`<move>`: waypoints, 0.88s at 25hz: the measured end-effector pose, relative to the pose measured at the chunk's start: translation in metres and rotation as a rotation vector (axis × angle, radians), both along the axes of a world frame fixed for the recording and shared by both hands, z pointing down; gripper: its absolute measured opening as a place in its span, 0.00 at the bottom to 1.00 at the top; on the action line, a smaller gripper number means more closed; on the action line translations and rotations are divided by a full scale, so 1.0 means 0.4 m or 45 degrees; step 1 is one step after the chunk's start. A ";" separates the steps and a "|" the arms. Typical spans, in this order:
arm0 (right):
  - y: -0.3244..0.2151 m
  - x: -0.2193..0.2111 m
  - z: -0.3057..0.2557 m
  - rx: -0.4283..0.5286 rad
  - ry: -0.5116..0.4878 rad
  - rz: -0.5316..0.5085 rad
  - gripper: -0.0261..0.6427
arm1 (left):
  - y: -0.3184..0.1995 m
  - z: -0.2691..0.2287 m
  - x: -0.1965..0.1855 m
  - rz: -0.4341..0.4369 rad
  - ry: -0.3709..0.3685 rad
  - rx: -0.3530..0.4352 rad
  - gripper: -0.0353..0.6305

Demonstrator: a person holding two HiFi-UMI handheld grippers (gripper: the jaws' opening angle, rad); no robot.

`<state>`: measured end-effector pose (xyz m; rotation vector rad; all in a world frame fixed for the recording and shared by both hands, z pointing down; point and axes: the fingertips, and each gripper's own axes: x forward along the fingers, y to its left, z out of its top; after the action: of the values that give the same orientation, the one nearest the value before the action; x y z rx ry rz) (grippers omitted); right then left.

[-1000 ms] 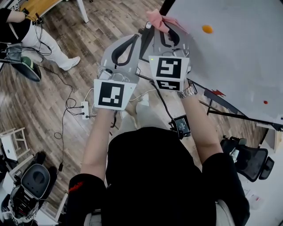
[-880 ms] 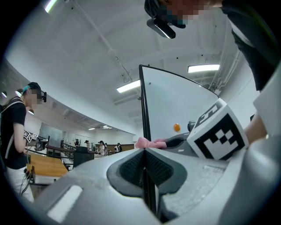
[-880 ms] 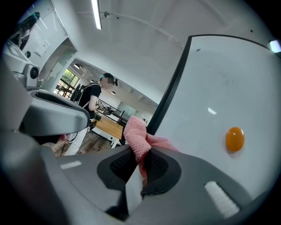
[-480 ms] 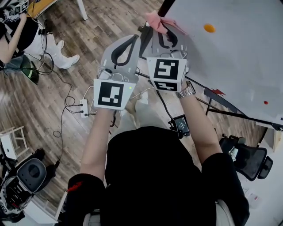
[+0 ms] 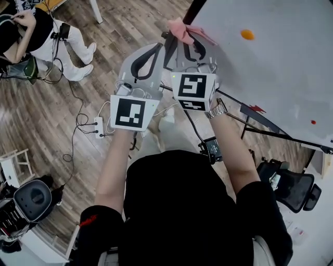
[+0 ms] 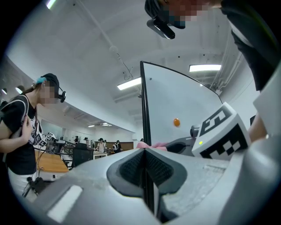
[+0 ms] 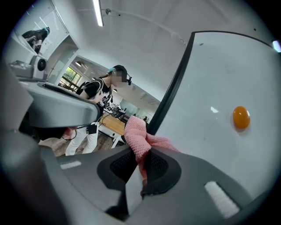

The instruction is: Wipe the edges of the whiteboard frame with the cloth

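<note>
Bystander [image 5: 32, 28] at upper left had changed pose since the earlier frame; claws had hardly moved. Left claw [image 5: 157, 47]: jaws together, nothing between, just beside the black whiteboard frame [image 5: 193, 9]. Right claw [image 5: 188, 40]: clamped on pink cloth [image 5: 180, 28], cloth at the frame's edge.

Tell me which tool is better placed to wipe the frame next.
Right, likely. The right tool is shut on the cloth, right beside the frame. The left tool is shut, empty.
</note>
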<state>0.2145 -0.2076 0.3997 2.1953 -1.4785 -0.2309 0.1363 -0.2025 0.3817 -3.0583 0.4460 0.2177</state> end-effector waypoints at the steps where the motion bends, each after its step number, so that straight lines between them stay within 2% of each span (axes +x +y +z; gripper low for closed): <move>1: 0.000 0.000 0.004 -0.001 0.001 0.000 0.08 | 0.000 0.003 0.002 0.000 -0.002 -0.003 0.06; 22: 0.002 0.003 0.076 0.005 -0.022 0.034 0.08 | -0.021 0.041 0.009 0.003 -0.030 -0.044 0.06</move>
<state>0.2158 -0.2067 0.4300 2.2243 -1.4586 -0.2067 0.1401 -0.2109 0.3982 -3.0916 0.4492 0.1753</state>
